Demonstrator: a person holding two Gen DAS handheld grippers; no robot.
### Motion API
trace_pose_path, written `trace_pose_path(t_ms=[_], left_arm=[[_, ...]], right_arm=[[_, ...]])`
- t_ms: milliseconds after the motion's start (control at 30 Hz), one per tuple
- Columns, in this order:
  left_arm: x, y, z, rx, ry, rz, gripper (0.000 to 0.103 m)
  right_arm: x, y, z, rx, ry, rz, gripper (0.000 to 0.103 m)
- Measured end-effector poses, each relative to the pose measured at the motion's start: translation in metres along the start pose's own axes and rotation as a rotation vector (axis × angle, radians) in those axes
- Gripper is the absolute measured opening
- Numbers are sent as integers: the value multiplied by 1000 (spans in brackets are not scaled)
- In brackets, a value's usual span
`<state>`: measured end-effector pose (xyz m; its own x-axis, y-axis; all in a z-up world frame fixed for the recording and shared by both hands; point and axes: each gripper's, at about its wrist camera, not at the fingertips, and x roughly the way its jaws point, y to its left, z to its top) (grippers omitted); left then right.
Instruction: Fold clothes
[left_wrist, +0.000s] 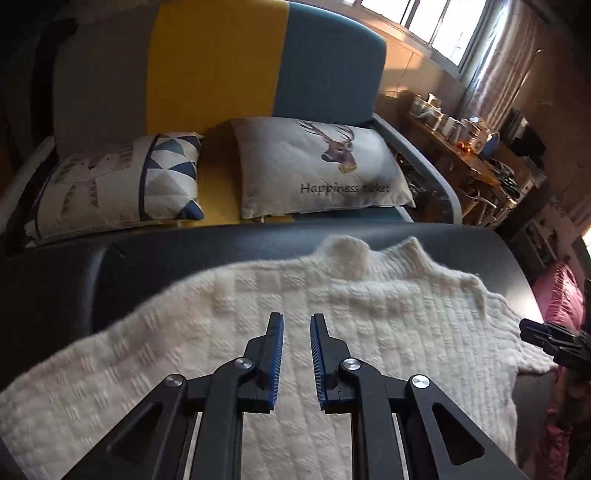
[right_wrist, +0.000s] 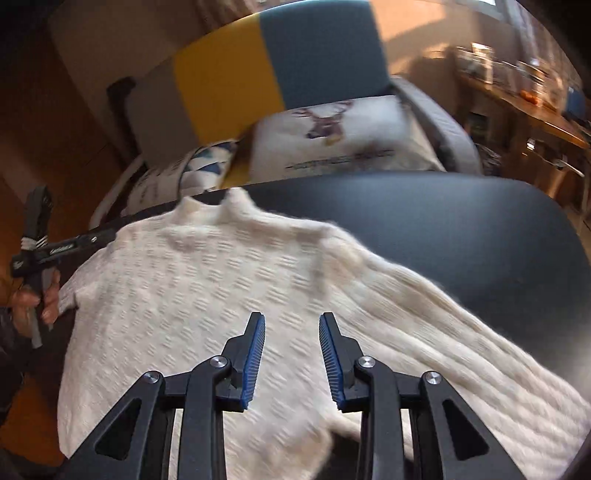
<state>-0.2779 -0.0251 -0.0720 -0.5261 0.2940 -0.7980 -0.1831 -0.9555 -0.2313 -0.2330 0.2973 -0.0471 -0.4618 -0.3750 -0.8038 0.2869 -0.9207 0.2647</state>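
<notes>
Two tongs, left tongs (left_wrist: 296, 321) and right tongs (right_wrist: 291, 320), gape empty above one white sweater (left_wrist: 332, 314) near two cushions (left_wrist: 317, 166).

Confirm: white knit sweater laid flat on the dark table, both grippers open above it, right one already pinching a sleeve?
Not quite. In the right wrist view the right gripper is open above the white knit sweater and pinches nothing. The rest holds: the sweater lies on the dark table, and the left gripper is open too.
</notes>
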Motion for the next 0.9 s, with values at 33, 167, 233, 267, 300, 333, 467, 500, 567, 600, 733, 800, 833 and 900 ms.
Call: trace_pose_path(t_ms=[33,167,233,267,300,333,467,500,567,600,733,800,833,900], left_arm=[[5,5,7,9,3,-3,15],[25,-10,31,154,39,-62,20],[40,-21,40,226,77,-96,21],[47,-27,44,260,96,-112,26],[55,-31,45,284,116,-115,30],[62,-34,45,308,134,-119,36],[90,-40,42,378,195,-98,40],[95,-38,41,373,207,-100,40],[95,-36,38,356,180,-103,40],[94,-36,37,350,165,-103,40],[79,-39,19,335,76,-69,10],[69,-35,15,279,19,-59,7],[67,-34,15,261,-5,-36,7],[67,-34,16,233,-40,22,6]], right_arm=[[14,13,12,-44,17,24,31],[62,32,64,-163,91,81,31],[80,29,84,-184,129,94,32],[87,25,92,-185,145,98,32],[94,22,100,-186,161,102,33],[102,19,104,-189,179,109,33],[124,21,108,-234,226,79,35],[129,23,108,-249,234,63,36],[137,27,107,-280,249,32,36],[142,29,107,-295,257,16,37],[149,48,104,-402,226,-87,13],[146,63,102,-474,168,-158,12],[147,68,102,-493,145,-189,12],[151,74,103,-513,101,-243,12]])
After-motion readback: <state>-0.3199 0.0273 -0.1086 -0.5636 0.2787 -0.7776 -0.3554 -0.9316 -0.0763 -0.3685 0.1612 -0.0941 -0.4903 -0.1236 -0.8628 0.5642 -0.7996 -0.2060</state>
